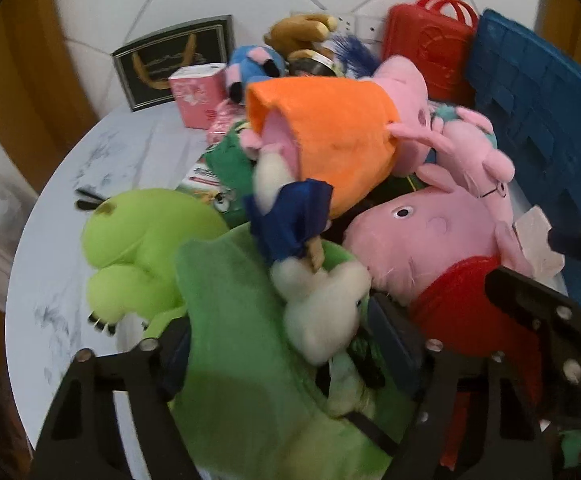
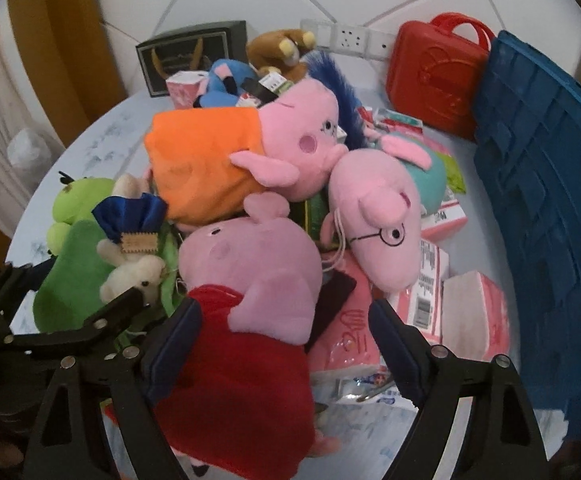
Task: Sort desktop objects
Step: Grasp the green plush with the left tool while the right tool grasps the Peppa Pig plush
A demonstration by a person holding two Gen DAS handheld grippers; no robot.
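Observation:
A pile of plush toys lies on a white marbled table (image 1: 102, 160). My left gripper (image 1: 282, 344) reaches down around a green dinosaur plush (image 1: 246, 364), whose body fills the gap between the pads. A small white bear with a blue bow (image 1: 318, 304) lies on the plush, by the right pad. In the right wrist view, my right gripper (image 2: 286, 332) is open around a pink pig in a red dress (image 2: 246, 364). The left pad touches the dress; the other stands apart, above a pink packet (image 2: 346, 344).
A pig in an orange dress (image 2: 202, 160) and a pig with glasses (image 2: 378, 232) top the pile. A red case (image 2: 438, 84) and a blue crate (image 2: 538, 200) stand at the right. Pink tissue packs (image 2: 474, 312) lie near the crate. A dark framed box (image 1: 174, 64) leans on the back wall.

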